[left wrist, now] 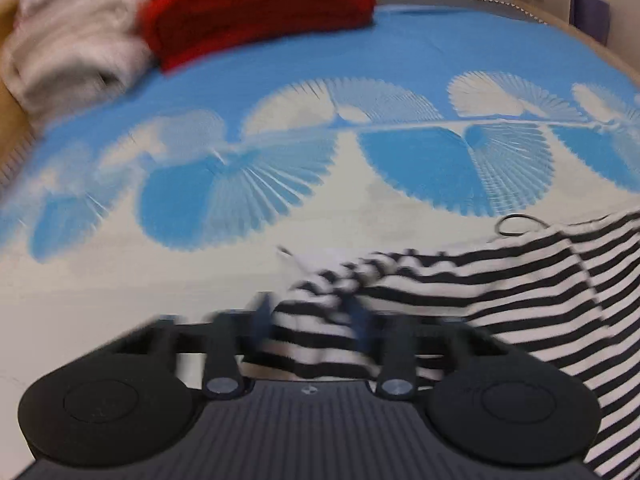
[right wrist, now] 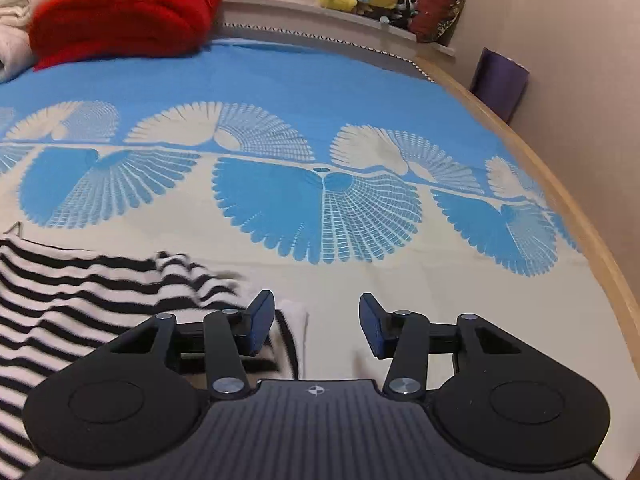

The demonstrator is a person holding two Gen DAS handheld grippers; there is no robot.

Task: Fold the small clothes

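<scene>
two grippers work one striped garment (left wrist: pixel 460 284) that lies on the bed cover (left wrist: pixel 360 60), at its near cream part below the blue fan pattern. the left gripper (left wrist: pixel 312 320) has a bunched corner of the striped cloth between its blue pads (left wrist: pixel 360 324); the view is blurred, but the jaws look drawn in close on the fabric, so i judge it is pinching that corner. the right gripper (right wrist: pixel 316 324) stands partly open, its pads (right wrist: pixel 374 328) clear of anything; a white-edged corner of the striped garment (right wrist: pixel 80 300) lies in the gap next to the left pad, touched by neither as far as i can tell. a red blanket (right wrist: pixel 120 16) and pale folded cloth (left wrist: pixel 68 52) sit well apart at the far end. the step in hand looks like taking hold of two corners before a fold. next, the right gripper should settle over that loose corner and close on it, then both lift evenly and carry the edge across so the stripes lie flat without bunching
</scene>
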